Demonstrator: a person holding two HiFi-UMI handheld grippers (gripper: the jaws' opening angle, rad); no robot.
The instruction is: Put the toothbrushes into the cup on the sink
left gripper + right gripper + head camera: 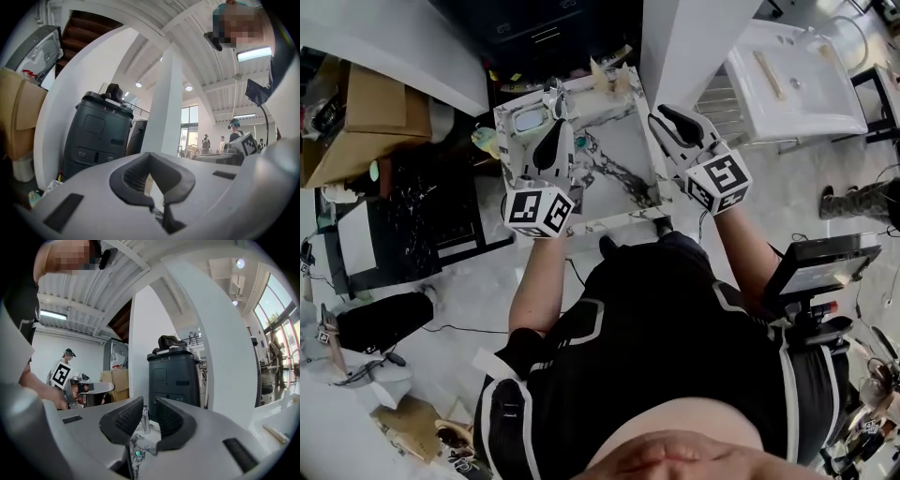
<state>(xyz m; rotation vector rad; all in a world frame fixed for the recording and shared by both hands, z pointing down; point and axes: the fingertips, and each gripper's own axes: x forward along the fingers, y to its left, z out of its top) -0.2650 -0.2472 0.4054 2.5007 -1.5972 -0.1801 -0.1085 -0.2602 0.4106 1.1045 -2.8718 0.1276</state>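
Left gripper view: the left gripper (151, 164) was clamped tight, pad against pad, and nothing was caught in there.
Right gripper view: the right gripper (149, 404) stood part-way apart with nothing between the pads. A chrome tap (144, 420) showed through the gap, low centre of the frame.
Head view: both grippers hung over the marbled sink (623, 141), upper middle of the frame, the left one at its left side and the right one at its right rim.
Toothbrushes and cup: tough call! Two pale shapes (611, 77) stood at the sink's far rim, too small to name as either.
Progress: no toothbrush was in either gripper. That fitted brushes waiting to be fetched, and it fitted brushes already in the cup. The pictures didn't settle it.
Count: two grippers, one sink, one tap, two pale shapes; toothbrushes, not countable.
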